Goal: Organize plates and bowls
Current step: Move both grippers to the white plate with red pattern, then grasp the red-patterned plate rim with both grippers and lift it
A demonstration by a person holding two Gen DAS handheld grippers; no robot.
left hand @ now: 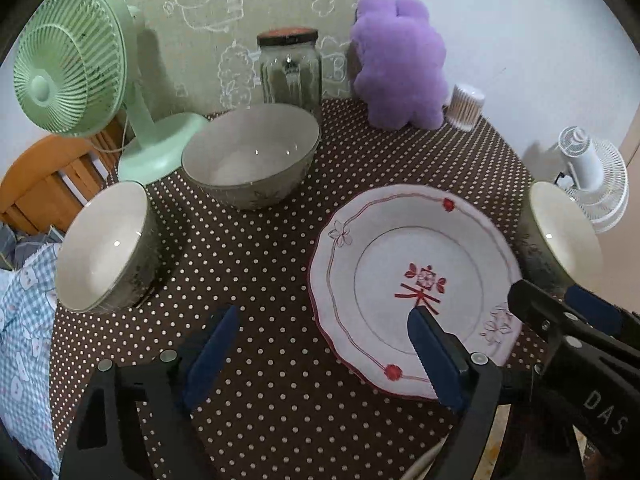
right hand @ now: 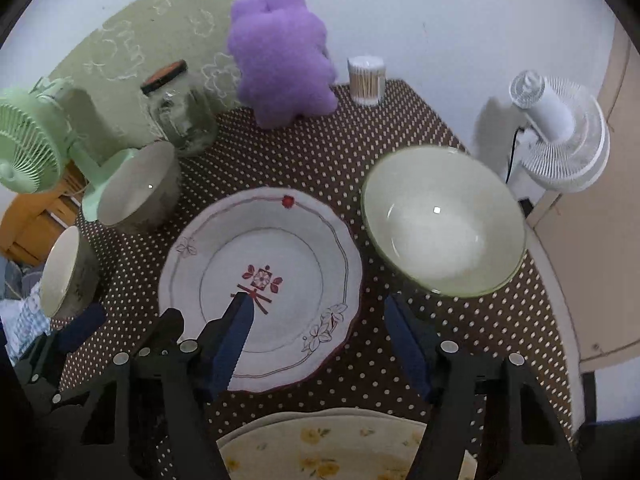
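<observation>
A white plate with red trim [left hand: 416, 280] [right hand: 260, 284] lies on the dotted brown tablecloth. Three grey-green bowls stand around it: one at the back [left hand: 252, 156] [right hand: 138, 188], one at the left [left hand: 106, 246] [right hand: 64, 272], one at the right [left hand: 564, 232] [right hand: 442, 220]. A plate with yellow flowers [right hand: 340, 448] lies at the near edge. My left gripper [left hand: 324, 324] is open and empty, its right finger over the red plate. My right gripper [right hand: 318, 314] is open and empty, its left finger over the same plate, right finger near the right bowl.
A green fan [left hand: 76, 64] [right hand: 28, 144], a glass jar [left hand: 290, 70] [right hand: 180, 112], a purple plush toy [left hand: 400, 60] [right hand: 280, 56] and a tub of cotton swabs [left hand: 466, 106] [right hand: 366, 80] line the back. A white fan [left hand: 592, 176] [right hand: 560, 136] stands at the right. The right gripper [left hand: 560, 320] shows in the left view.
</observation>
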